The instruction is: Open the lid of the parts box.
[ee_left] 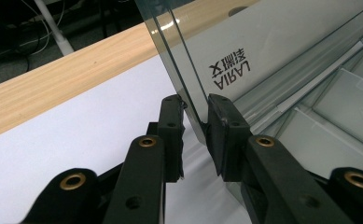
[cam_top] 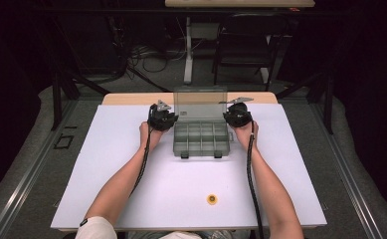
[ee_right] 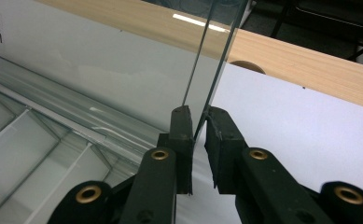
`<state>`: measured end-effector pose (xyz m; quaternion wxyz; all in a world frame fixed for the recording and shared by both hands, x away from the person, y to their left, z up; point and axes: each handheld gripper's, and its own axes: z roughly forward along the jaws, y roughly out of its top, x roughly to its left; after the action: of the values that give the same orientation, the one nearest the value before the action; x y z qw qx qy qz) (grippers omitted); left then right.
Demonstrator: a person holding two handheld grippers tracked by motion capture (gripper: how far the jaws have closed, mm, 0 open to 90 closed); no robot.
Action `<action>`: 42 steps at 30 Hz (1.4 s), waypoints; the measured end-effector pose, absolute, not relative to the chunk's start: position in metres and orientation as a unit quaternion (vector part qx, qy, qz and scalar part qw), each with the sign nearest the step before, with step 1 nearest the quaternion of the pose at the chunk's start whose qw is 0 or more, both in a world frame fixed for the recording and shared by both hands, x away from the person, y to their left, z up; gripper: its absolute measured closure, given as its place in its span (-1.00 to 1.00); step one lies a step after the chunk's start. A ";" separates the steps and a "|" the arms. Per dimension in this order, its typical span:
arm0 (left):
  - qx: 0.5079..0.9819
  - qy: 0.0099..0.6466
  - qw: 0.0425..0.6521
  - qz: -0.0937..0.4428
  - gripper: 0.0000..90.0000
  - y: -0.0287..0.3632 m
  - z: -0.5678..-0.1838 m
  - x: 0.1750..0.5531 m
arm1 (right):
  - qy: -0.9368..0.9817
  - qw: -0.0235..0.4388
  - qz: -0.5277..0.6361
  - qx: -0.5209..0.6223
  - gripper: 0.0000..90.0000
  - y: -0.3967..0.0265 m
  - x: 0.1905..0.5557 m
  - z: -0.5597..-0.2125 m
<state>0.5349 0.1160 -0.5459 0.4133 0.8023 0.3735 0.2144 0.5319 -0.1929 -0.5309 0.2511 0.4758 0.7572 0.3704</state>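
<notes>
Lid (cam_top: 200, 103) of organiser box (cam_top: 201, 139) is kept upright (likely for access), edges pinched by left gripper (ee_left: 195, 122) and right gripper (ee_right: 198, 122) fingers.

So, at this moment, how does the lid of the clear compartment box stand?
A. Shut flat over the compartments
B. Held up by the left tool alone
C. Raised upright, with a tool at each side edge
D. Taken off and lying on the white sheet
C: the lid stands upright behind the open compartments, with the left tool at one side edge and the right tool at the other, each with its jaws astride that edge.
</notes>
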 end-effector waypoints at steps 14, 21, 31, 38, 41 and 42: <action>0.798 0.386 0.407 0.221 0.45 0.117 -0.547 0.535 | 0.763 0.258 0.355 0.474 0.76 -0.191 0.532 -0.533; 0.791 0.405 0.403 0.218 -0.01 0.126 -0.545 0.537 | 0.766 0.265 0.354 0.467 0.44 -0.189 0.530 -0.530; 0.793 0.400 0.420 0.186 -0.50 0.139 -0.534 0.525 | 0.781 0.240 0.381 0.433 -0.26 -0.187 0.514 -0.513; 0.802 0.379 0.430 0.168 -0.67 0.145 -0.526 0.506 | 0.795 0.222 0.389 0.410 -0.60 -0.187 0.495 -0.510; 0.804 0.365 0.441 0.164 -0.70 0.148 -0.524 0.493 | 0.796 0.221 0.396 0.401 -0.68 -0.189 0.484 -0.510; 0.804 0.363 0.443 0.161 -0.71 0.149 -0.524 0.490 | 0.796 0.220 0.398 0.399 -0.69 -0.190 0.480 -0.509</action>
<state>0.4901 0.1487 -0.5235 0.4432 0.8037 0.3630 0.1611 0.4803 -0.1896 -0.5094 0.2200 0.3989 0.7963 0.3979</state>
